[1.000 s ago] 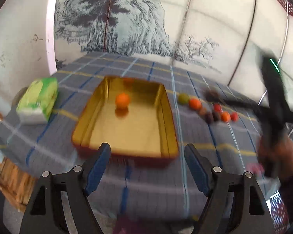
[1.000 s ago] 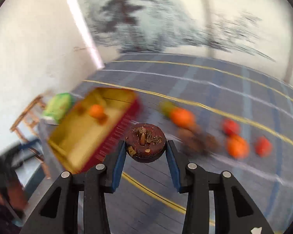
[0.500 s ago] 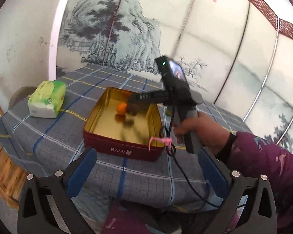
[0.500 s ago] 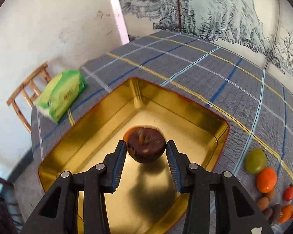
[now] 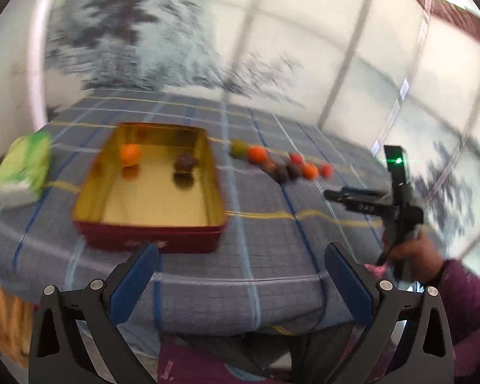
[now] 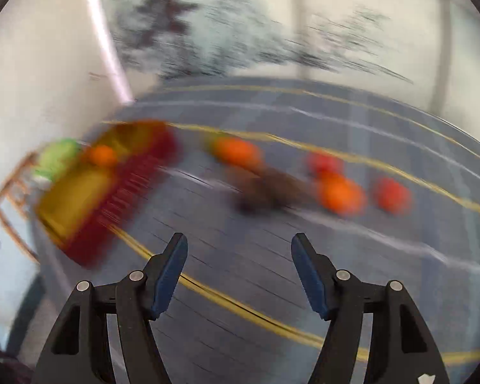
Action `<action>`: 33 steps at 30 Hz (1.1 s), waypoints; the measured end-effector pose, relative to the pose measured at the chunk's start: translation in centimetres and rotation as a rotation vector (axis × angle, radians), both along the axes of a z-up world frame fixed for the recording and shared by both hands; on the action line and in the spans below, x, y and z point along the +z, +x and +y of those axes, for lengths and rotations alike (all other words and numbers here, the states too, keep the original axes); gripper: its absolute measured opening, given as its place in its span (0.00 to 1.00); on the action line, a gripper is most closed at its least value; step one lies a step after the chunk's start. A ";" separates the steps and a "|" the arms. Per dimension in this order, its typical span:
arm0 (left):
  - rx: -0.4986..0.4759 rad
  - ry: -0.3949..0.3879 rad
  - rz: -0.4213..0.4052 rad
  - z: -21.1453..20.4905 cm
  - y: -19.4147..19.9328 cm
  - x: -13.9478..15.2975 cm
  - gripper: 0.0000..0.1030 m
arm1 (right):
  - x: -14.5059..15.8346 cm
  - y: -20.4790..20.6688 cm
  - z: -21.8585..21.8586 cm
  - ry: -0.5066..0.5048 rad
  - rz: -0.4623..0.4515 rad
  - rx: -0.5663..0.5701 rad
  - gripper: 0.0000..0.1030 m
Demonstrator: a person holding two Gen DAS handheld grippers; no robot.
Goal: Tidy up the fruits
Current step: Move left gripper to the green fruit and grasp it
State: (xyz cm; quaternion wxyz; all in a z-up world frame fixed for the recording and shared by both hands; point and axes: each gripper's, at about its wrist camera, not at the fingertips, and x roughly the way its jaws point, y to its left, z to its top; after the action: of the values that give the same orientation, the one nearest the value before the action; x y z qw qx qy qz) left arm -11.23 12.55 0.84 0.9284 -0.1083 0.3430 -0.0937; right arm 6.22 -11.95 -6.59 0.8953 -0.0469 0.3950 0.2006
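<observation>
A red tin with a gold inside (image 5: 112,211) stands on the checked tablecloth. In it lie an orange fruit (image 5: 130,155) and a dark brown fruit (image 5: 185,163). To its right several small fruits lie in a row: a green one (image 5: 239,148), orange ones (image 5: 258,154), red ones (image 5: 325,170) and dark ones (image 5: 281,172). My left gripper (image 5: 241,275) is open and empty, near the table's front edge. My right gripper (image 6: 239,272) is open and empty, short of the blurred fruit row (image 6: 339,192); it also shows in the left wrist view (image 5: 331,194).
A green and white tissue pack (image 5: 20,169) lies left of the tin. A wooden chair (image 6: 6,192) stands beyond the table's left edge. A painted folding screen (image 5: 272,32) stands behind the table.
My right gripper opened and left the dark brown fruit in the tin, then swung right, back toward the fruit row. My left gripper stayed open near the front edge.
</observation>
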 end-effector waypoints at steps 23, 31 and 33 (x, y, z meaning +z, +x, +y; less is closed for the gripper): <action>-0.491 0.500 0.316 -5.3 32.3 -2.5 0.45 | -2.6 1.6 -9.4 0.135 0.044 -0.142 0.63; -0.569 0.470 0.394 -5.5 35.3 -5.6 0.45 | -2.6 1.9 -9.0 0.135 0.048 -0.125 0.70; -0.574 0.464 0.398 -5.6 35.8 -5.9 0.45 | -2.6 2.0 -9.0 0.137 0.048 -0.126 0.72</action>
State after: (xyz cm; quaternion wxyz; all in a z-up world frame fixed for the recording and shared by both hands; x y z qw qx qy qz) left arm 24.53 6.93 -5.06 0.7798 0.1877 0.5441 -0.2461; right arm 8.26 -20.96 -9.22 0.8976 0.0440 0.4038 0.1714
